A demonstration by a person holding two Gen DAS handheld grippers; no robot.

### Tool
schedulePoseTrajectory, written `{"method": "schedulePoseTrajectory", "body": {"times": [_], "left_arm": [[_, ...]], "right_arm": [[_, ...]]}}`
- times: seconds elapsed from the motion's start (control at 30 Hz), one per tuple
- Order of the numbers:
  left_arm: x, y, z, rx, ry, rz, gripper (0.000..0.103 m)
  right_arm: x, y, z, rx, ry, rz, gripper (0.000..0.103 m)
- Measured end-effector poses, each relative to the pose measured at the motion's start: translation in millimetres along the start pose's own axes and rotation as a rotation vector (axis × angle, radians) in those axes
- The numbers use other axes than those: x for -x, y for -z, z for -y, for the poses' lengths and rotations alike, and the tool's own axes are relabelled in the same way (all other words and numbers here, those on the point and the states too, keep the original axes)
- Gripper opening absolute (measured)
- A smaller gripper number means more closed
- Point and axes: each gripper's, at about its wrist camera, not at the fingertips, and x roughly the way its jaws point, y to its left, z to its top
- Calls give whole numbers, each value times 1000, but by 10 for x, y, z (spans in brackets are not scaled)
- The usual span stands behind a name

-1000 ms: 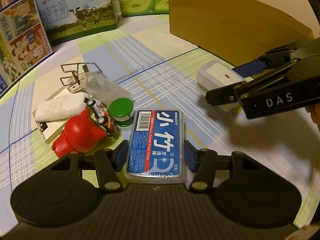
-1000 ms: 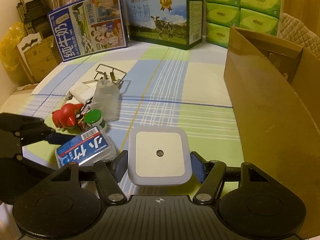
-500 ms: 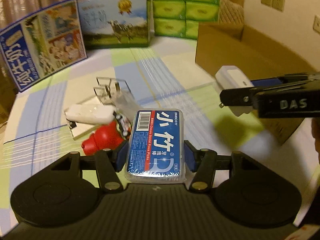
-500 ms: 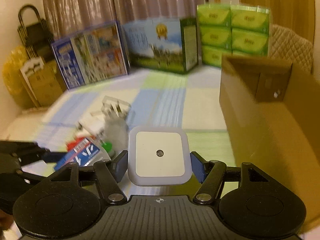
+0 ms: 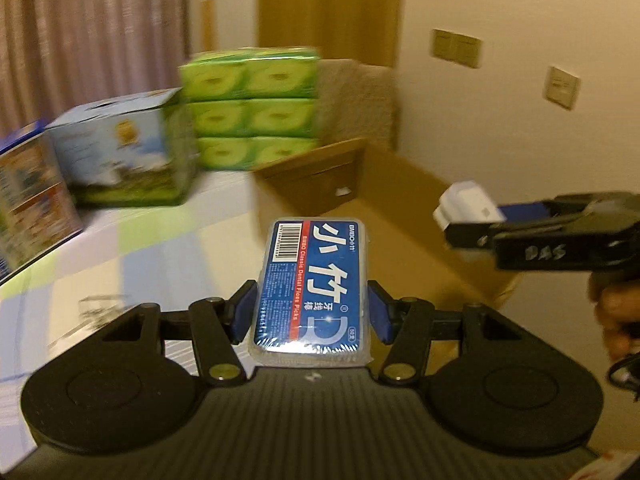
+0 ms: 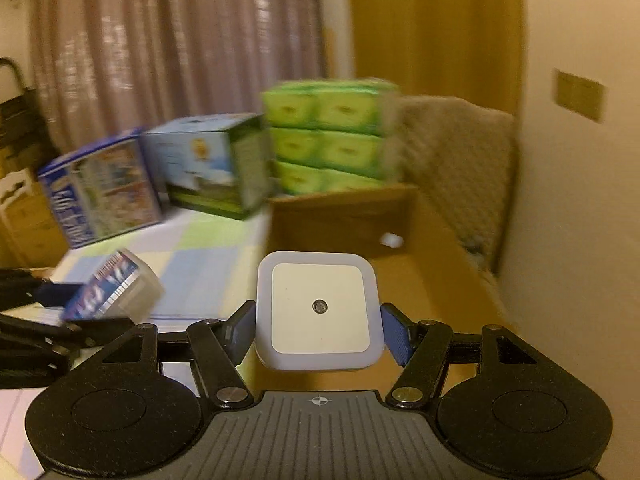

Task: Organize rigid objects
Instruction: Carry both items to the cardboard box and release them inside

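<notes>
Blue floss box (image 5: 314, 284) pinched in L jaws, white night light (image 6: 318, 310) pinched in R jaws, both over cardboard box (image 5: 404, 216) rim.

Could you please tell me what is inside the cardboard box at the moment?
The cardboard box shows mostly bare brown floor, with one small white thing by its far wall. The night light in the right gripper covers its near part.
</notes>
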Motion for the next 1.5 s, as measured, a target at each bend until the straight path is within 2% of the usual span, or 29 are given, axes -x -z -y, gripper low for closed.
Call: {"method": "schedulePoseTrajectory", "body": {"times": [0.17,0.27,0.43,0.57,0.6,0.67,0.77,0.87,1.3,1.4,1.5], "left_arm": [[-315,-158,425,-46,61,-27,52],[-485,-194,580,-76,60,-54,52],[-671,-205,667,-112,57,-68,53],[-794,-223,664,-102,79,-77,53],[-811,-230,658,-95,72,-76,59],[-801,-247,631,-90,37,-53,69],[-725,-269,559,-84,30,-34,69],[-602,-268,465,-79,-6,-13,69],[-366,-67,86,-24,-56,-28,69],[-314,-15,41,-37,-71,-34,69],[-234,41,-26,-34,-89,-34,69]], "right_arm": [[34,81,450,-62,44,-29,62],[9,142,619,-100,51,-41,62],[25,207,814,-140,52,-30,62],[-19,232,900,-162,53,-34,62],[-32,231,913,-166,52,-37,62],[-54,217,931,-167,50,-39,62],[-65,218,942,-177,48,-42,62],[-79,225,937,-177,47,-45,62],[-209,215,804,-179,17,-38,63],[-191,183,812,-203,29,-16,76],[-75,139,815,-229,5,17,77]]}}
